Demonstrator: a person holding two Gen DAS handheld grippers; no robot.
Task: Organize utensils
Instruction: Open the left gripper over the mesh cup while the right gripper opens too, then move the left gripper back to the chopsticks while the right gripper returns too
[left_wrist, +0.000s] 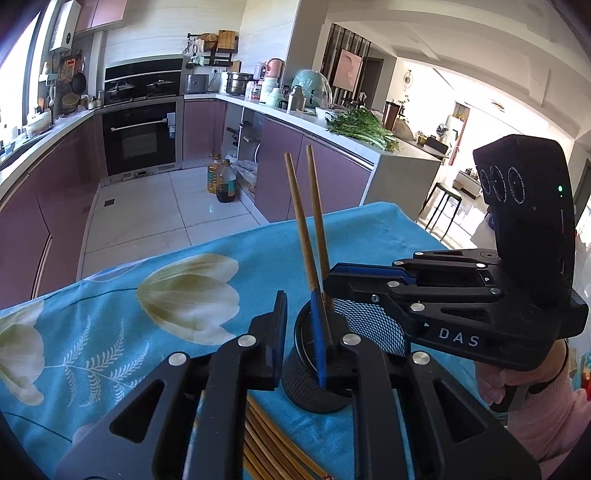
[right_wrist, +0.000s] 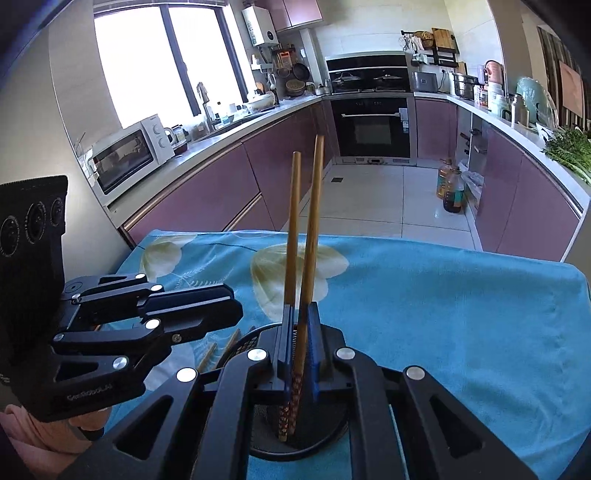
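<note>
Only the left wrist view shows the loose chopsticks (left_wrist: 271, 448) lying at 6 o'clock on the blue floral cloth (left_wrist: 110, 332), beneath the left gripper (left_wrist: 299, 341), whose jaws are spread wide around the black mesh holder (left_wrist: 373, 323). The right wrist view shows the right gripper (right_wrist: 300, 341) clenched on two brown chopsticks (right_wrist: 300, 236), patterned ends down inside the holder, plain tips splaying toward 12 o'clock.
</note>
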